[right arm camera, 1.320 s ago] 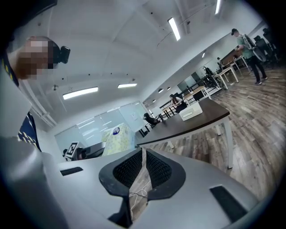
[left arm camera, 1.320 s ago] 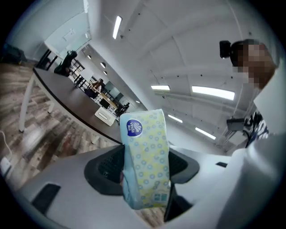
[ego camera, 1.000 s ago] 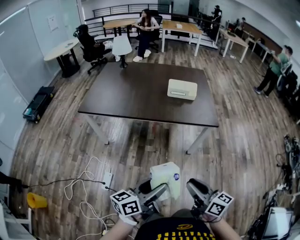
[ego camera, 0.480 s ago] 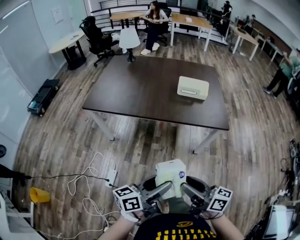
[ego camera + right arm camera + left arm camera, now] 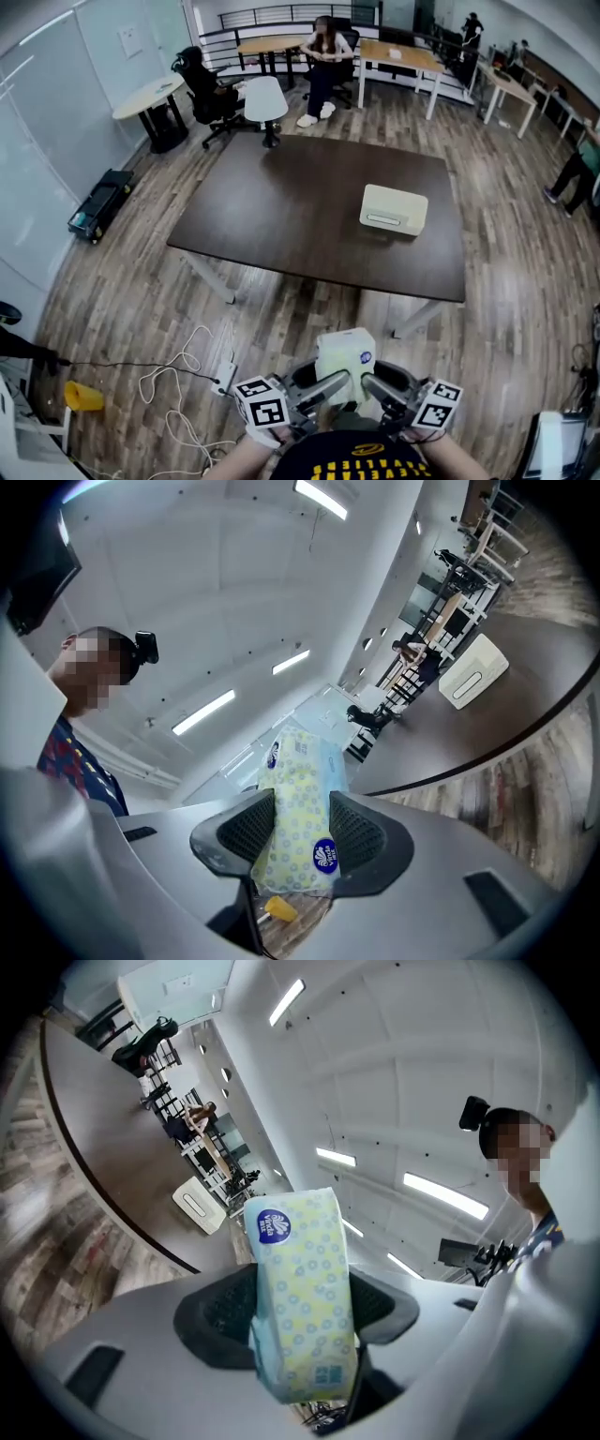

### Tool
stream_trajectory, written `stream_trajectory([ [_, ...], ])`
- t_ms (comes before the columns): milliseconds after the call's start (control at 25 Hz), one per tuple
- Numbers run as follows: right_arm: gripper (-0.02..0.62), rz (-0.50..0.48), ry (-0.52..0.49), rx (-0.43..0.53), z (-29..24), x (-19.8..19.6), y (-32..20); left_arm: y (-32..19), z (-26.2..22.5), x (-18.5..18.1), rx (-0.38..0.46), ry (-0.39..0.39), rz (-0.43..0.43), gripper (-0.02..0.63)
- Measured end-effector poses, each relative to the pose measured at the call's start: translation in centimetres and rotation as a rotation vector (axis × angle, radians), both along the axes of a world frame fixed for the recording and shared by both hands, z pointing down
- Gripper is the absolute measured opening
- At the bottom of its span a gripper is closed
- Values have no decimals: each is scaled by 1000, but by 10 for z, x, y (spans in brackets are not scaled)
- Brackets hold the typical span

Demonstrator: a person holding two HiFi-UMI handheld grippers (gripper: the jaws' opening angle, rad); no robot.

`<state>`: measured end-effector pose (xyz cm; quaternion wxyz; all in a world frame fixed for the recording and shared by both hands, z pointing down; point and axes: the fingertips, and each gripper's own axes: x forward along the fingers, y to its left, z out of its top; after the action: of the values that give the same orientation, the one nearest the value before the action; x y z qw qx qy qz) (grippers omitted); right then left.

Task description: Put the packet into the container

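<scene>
A pale yellow-and-blue tissue packet stands upright close to my body, well short of the dark table. My left gripper is shut on it; in the left gripper view both pads press the packet at its lower half. My right gripper has come in from the right, jaws spread wide, with the packet between them and no squeeze showing. The cream lidded container sits on the table's right half, far ahead of both grippers.
White cables and a power strip lie on the wood floor at lower left, beside a yellow object. Beyond the table are office chairs, a round table, desks and a seated person.
My right gripper swung in from the right and opened around the packet. The view has crept nearer the table; the left gripper keeps its hold.
</scene>
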<state>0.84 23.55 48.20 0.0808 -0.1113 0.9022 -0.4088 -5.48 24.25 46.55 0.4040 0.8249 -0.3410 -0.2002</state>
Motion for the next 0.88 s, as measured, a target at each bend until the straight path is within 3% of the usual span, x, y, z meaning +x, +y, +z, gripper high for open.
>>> stream_trajectory([
  [280,187,65,75,84,-5,22,-80,-82,5,2,6,-204,-114,259],
  [600,186,167,93,50,6,59,-132,-132,20,-13,-62,-254,-203,259],
  [880,186,228,184,20,32,61,-185,-176,47,-23,-87,-332,-154,259],
])
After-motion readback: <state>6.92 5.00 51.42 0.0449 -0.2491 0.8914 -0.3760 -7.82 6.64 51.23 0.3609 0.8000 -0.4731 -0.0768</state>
